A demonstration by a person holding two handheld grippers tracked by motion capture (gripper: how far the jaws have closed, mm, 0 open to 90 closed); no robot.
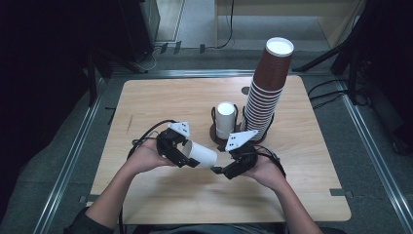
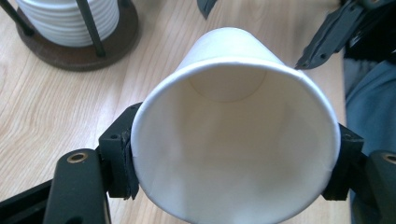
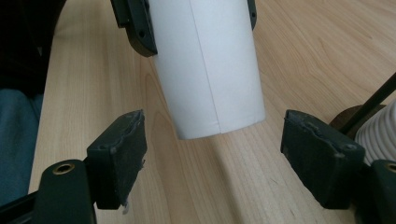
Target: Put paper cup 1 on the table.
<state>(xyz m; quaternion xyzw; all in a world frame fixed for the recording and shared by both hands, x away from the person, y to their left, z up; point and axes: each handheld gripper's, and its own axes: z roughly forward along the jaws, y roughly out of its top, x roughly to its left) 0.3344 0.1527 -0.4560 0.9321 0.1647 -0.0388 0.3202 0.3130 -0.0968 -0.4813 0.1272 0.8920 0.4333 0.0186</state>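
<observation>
Left claw [image 1: 187, 157] level, around cup [image 1: 200, 153]

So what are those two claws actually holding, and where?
The left claw grips a white paper cup near its open rim; the right claw is open, holding nothing.

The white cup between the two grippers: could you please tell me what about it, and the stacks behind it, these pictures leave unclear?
- White cup: its base, high view, is too small to tell whether it touches the right gripper.
- Same cup, right gripper view: its rim is cut off by the top edge.
- Brown cup stack: its foot, high view, is hidden behind the right gripper's grey plate.
- Left gripper: pad faces, left gripper view, are hidden by the cup.
</observation>
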